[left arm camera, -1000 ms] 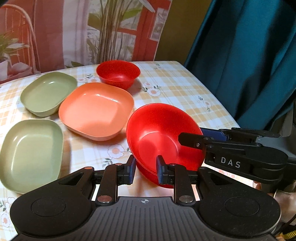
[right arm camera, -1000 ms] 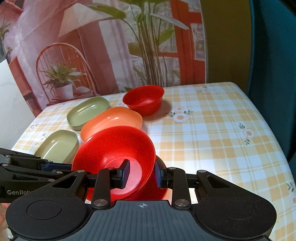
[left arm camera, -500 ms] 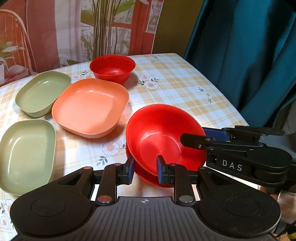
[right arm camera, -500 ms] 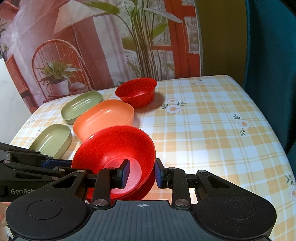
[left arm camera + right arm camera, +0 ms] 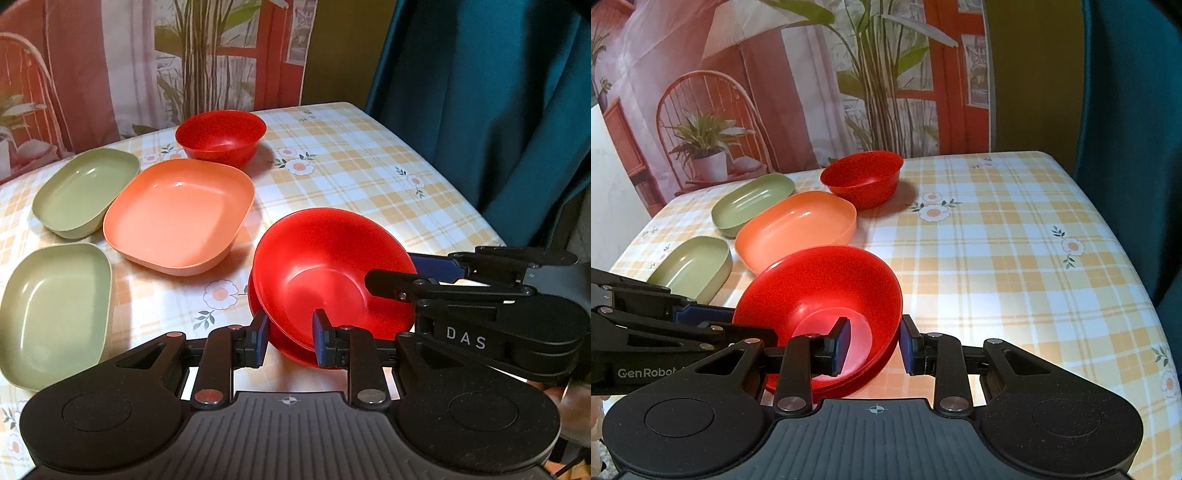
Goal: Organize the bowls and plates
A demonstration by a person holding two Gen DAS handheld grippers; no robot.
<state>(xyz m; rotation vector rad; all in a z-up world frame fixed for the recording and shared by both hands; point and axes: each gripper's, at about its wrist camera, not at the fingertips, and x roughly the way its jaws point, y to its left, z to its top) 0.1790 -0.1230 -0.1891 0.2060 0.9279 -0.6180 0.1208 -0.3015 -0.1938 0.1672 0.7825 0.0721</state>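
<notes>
Blue pads on my left gripper [image 5: 288,339] straddle the near rim of a glossy red round plastic bowl [image 5: 332,273], one pad inside and one outside; whether they truly pinch it I cannot tell. That bowl sits tilted inside a second red round bowl [image 5: 295,350], only whose lower edge peeks out beneath. My right gripper [image 5: 873,345] straddles the same upper bowl's rim from the other side, its pads set apart with a small gap showing on each side of the wall, so I cannot tell if it grips.

Beyond the pair, on the yellow checked flowered tablecloth [image 5: 997,258], lies a shallow orange rounded-square plastic dish [image 5: 181,214], holding nothing. A smaller deep red bowl [image 5: 221,136] stands just behind it, also with nothing in it. Two green rounded-rectangle plastic dishes sit to the left: the far green dish [image 5: 83,195] touching or nearly touching the orange one, the near green dish [image 5: 53,314] apart from it.
</notes>
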